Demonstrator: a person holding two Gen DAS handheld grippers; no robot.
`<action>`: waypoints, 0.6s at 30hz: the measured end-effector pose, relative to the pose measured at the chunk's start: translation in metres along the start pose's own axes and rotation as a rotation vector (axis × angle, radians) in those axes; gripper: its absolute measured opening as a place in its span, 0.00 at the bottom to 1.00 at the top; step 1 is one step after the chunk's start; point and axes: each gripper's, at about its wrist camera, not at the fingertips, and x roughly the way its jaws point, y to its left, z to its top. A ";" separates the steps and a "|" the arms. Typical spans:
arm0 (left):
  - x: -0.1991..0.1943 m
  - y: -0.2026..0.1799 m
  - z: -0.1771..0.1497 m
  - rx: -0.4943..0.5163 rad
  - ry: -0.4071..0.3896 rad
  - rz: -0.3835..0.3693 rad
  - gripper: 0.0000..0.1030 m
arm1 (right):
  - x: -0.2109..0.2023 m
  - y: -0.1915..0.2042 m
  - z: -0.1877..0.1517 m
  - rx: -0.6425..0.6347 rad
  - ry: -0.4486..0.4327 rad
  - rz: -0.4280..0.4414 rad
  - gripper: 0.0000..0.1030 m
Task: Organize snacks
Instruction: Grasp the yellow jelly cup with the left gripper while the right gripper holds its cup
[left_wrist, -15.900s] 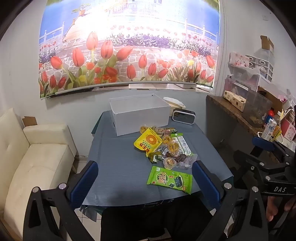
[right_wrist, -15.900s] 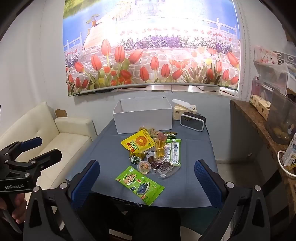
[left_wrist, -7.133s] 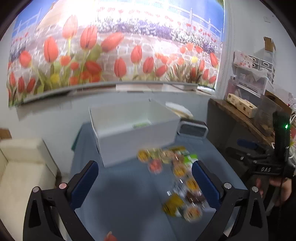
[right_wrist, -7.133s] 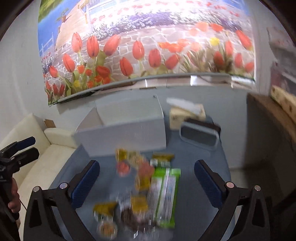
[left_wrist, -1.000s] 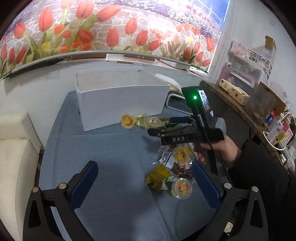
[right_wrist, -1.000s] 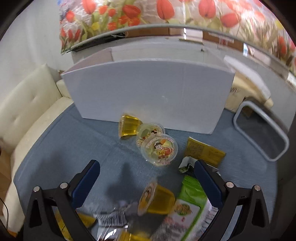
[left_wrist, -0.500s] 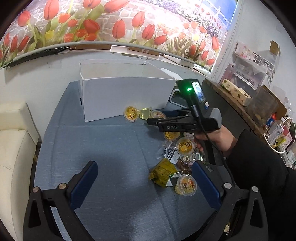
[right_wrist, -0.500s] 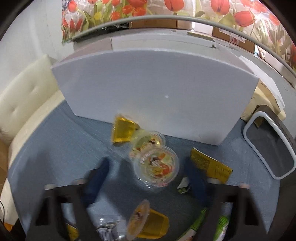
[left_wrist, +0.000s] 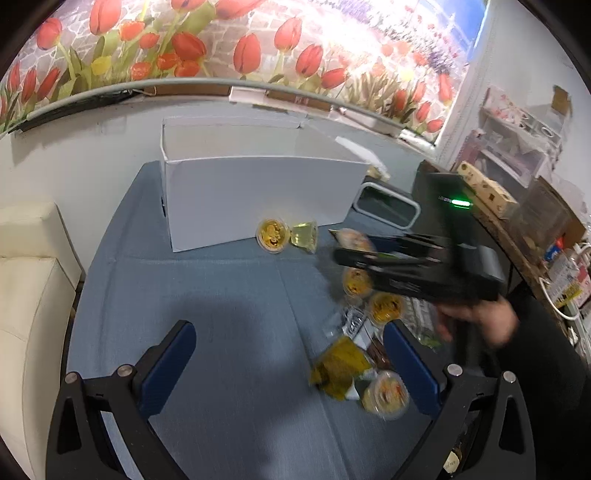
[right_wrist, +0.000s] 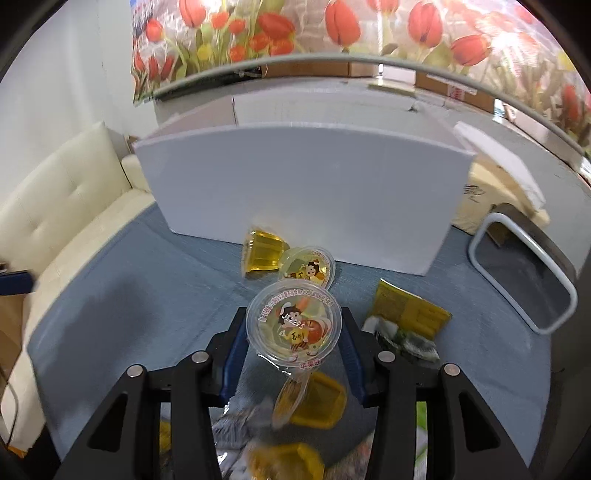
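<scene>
My right gripper (right_wrist: 293, 328) is shut on a clear jelly cup (right_wrist: 293, 325) with a cartoon lid and holds it above the blue table (right_wrist: 129, 295). It also shows in the left wrist view (left_wrist: 354, 242), in front of the white box (left_wrist: 258, 195). Two more jelly cups (right_wrist: 288, 258) lie against the box's front wall (right_wrist: 303, 192). Several jelly cups and snack packets (left_wrist: 362, 332) lie heaped at the right. My left gripper (left_wrist: 291, 362) is open and empty above the table's near side.
A grey-framed device (right_wrist: 524, 273) and a tissue box (right_wrist: 491, 195) stand right of the white box. A cream sofa (right_wrist: 55, 210) is at the left. A cluttered wooden shelf (left_wrist: 517, 206) runs along the right wall.
My right gripper has closed on the cartoon-lid jelly cup and lifted it off the table. The left gripper has shifted a little closer to the table.
</scene>
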 end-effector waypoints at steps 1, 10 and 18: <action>0.009 0.000 0.006 -0.010 0.005 0.007 1.00 | -0.006 0.001 -0.003 0.004 -0.005 0.000 0.49; 0.087 -0.002 0.048 -0.116 0.039 0.148 1.00 | -0.082 0.002 -0.033 0.081 -0.106 0.017 0.49; 0.146 -0.001 0.074 -0.195 0.079 0.271 0.99 | -0.115 0.001 -0.059 0.118 -0.143 0.045 0.49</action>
